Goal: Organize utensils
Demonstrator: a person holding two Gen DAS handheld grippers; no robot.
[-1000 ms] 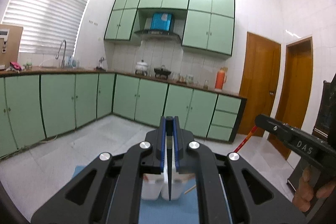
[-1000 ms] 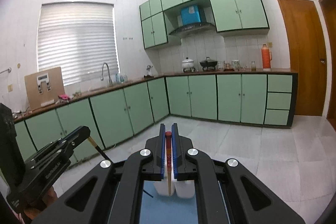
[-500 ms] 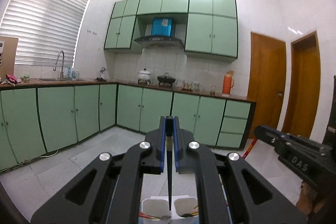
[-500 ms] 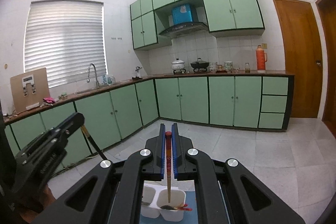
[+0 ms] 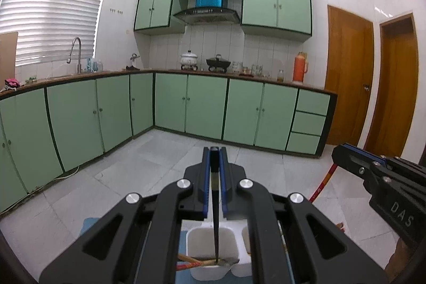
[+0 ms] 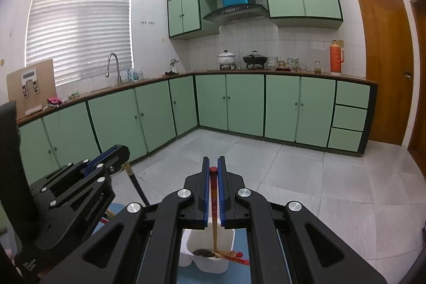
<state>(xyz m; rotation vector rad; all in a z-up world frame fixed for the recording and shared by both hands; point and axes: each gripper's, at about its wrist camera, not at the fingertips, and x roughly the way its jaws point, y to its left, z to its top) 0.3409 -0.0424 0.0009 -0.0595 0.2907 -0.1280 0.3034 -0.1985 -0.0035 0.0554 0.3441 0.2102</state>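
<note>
Blue-padded fingers (image 5: pixel 223 190) of the left gripper (image 5: pixel 214 177) are pinched tight on 1 black tapered chopstick (image 5: pixel 215 220), its tip down inside the white plastic two-compartment holder (image 5: pixel 210 272), left compartment. The right gripper (image 6: pixel 213 193) is likewise clamped on 1 red-topped wooden chopstick (image 6: pixel 214 212), tip inside the holder's right compartment as that cam sees it. Holder sits on a blue mat (image 5: pixel 89 224). Approx 2 more red/wood sticks (image 6: pixel 234 257) plus 1 dark spoon bowl (image 6: pixel 203 253) lie in the holder; exact count unclear.
</note>
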